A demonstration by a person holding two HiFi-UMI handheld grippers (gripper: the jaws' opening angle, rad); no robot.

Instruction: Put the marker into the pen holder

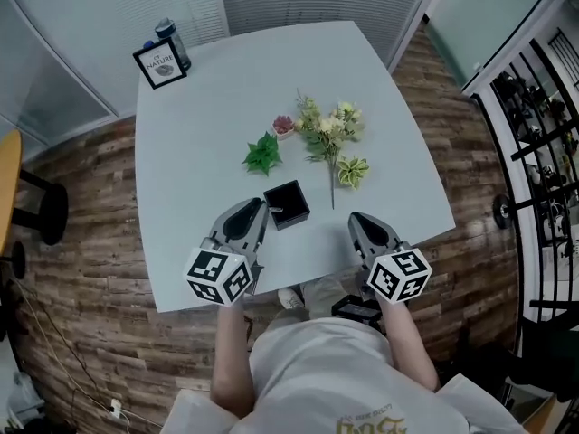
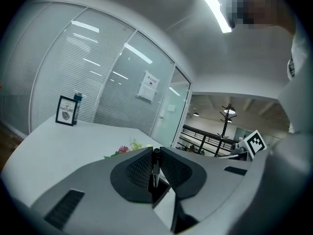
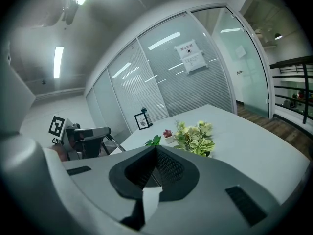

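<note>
My left gripper (image 1: 261, 209) is shut on a thin dark marker (image 2: 155, 166), which stands upright between the ribbed pads. It hovers at the left rim of the black square pen holder (image 1: 282, 187), and the holder's opening (image 2: 160, 194) shows just below the jaws in the left gripper view. In the right gripper view the marker (image 3: 114, 144) sticks out of the left gripper (image 3: 88, 140) at a slant. My right gripper (image 1: 355, 218) rests over the table to the right of the holder. Its jaws (image 3: 156, 149) meet at the tip with nothing between them.
Behind the holder lie a green leaf sprig (image 1: 263, 155), a small pink potted plant (image 1: 283, 126) and a bunch of pale flowers (image 1: 331, 131). A framed sign (image 1: 160, 63) and a can (image 1: 171, 42) stand at the far left corner. The table's near edge (image 1: 298, 287) runs just under both grippers.
</note>
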